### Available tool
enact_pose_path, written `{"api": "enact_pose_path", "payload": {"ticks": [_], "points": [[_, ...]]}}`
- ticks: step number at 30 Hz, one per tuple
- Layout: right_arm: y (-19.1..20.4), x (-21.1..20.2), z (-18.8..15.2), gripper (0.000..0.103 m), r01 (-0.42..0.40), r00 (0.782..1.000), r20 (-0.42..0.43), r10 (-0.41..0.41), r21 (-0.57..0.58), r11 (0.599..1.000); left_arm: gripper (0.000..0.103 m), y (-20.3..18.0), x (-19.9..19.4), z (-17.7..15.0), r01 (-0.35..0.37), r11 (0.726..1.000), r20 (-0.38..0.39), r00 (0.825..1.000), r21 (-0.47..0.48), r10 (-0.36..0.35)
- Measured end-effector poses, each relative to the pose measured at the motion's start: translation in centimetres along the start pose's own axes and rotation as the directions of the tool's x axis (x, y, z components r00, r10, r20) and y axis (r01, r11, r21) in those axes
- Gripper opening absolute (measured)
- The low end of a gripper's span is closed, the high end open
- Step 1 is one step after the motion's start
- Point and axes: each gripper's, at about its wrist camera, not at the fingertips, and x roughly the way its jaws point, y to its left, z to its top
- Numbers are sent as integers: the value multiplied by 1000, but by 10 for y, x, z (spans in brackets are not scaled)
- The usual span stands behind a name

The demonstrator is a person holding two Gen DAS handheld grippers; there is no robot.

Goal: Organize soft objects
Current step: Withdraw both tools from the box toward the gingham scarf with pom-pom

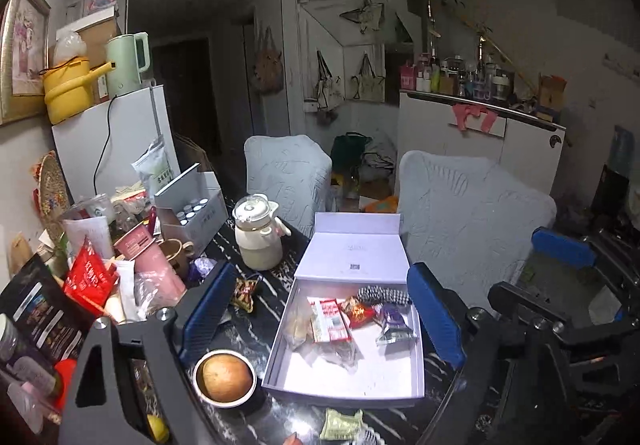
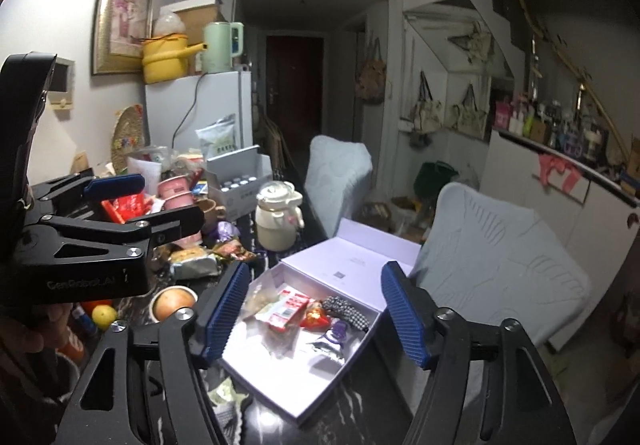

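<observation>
Your left gripper (image 1: 320, 321) has its ribbed blue fingers (image 1: 208, 309) spread wide with nothing between them, and your right gripper (image 2: 316, 313) is likewise spread and empty. Both hover above the shallow pale-lilac cardboard box (image 1: 280, 357) with its hinged lid standing open at 12 o'clock, resting on the glossy black white-veined tabletop (image 1: 256, 329).

Inside the box lie the soft things: a black-and-white houndstooth fabric pouch (image 1: 382, 295) at its 1 o'clock corner, a crinkly red foil snack packet (image 1: 360, 313) just beside it, a purple-and-silver foil sachet (image 1: 394, 329) at 3 o'clock, a flat red-and-white paper packet (image 1: 330, 319) near the middle, and a clear plastic bag of pale contents (image 1: 298, 327) at 9 o'clock.

Only the left wrist view shows a pale-green crumpled wrapper (image 1: 340, 425) on the tabletop at 6 o'clock of the box, and a gold-and-red foil packet (image 1: 244, 295) at 10 o'clock, between the box and your left finger. It also shows your right gripper (image 1: 560, 277) at the frame's 3 o'clock.

Only the right wrist view shows a yellow round citrus fruit (image 2: 104, 315), a silvery bag with a bun-like thing inside (image 2: 192, 261), and your left gripper (image 2: 160, 201) from the side at 9 o'clock.

Both show a round brown fruit in a white cup (image 1: 226, 375) at 8 o'clock of the box, and a cream ceramic teapot with glass lid (image 1: 260, 233) at 11 o'clock.
</observation>
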Motion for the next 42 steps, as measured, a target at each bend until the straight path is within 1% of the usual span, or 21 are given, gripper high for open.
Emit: {"api": "enact_pose_path", "payload": {"ticks": [2,5,7,9,13,18,23,31,37,42], "points": [[5,-10,-4,75,-1,1000,14,1,-11,1000,88,-1,-9,-6,7,1000,0,1000,1,-7],[12,-25,-10,82,2,1000,30,-2,-21,1000,88,-2,-23,-16,-5,1000,10,1000,8,5],[15,-33,-14,82,5,999,35,-4,-21,1000,88,-3,-32,-23,-10,1000,15,1000,4,10],[18,-40,-21,82,5,999,36,-4,-17,1000,88,-3,-39,-29,1,1000,18,1000,-2,-1],[25,-50,-37,82,4,1000,31,-4,-10,1000,88,-5,-54,-45,57,998,38,998,-4,-57],[32,-59,-61,82,-12,1000,9,12,13,1000,88,-7,-69,-67,50,999,45,998,1,-50],[34,-62,-85,82,-21,999,-30,22,46,999,88,-5,-76,-91,59,998,12,998,-23,-58],[34,-62,-121,82,-26,996,-86,35,102,994,88,0,-71,-130,67,996,-60,996,-61,-71],[35,-59,-153,82,-26,992,-117,43,138,990,88,-9,-62,-160,88,994,-118,988,-62,-94],[35,-55,-173,82,-10,987,-158,31,133,991,88,-19,-47,-183,120,989,-168,977,-82,-132]]}}
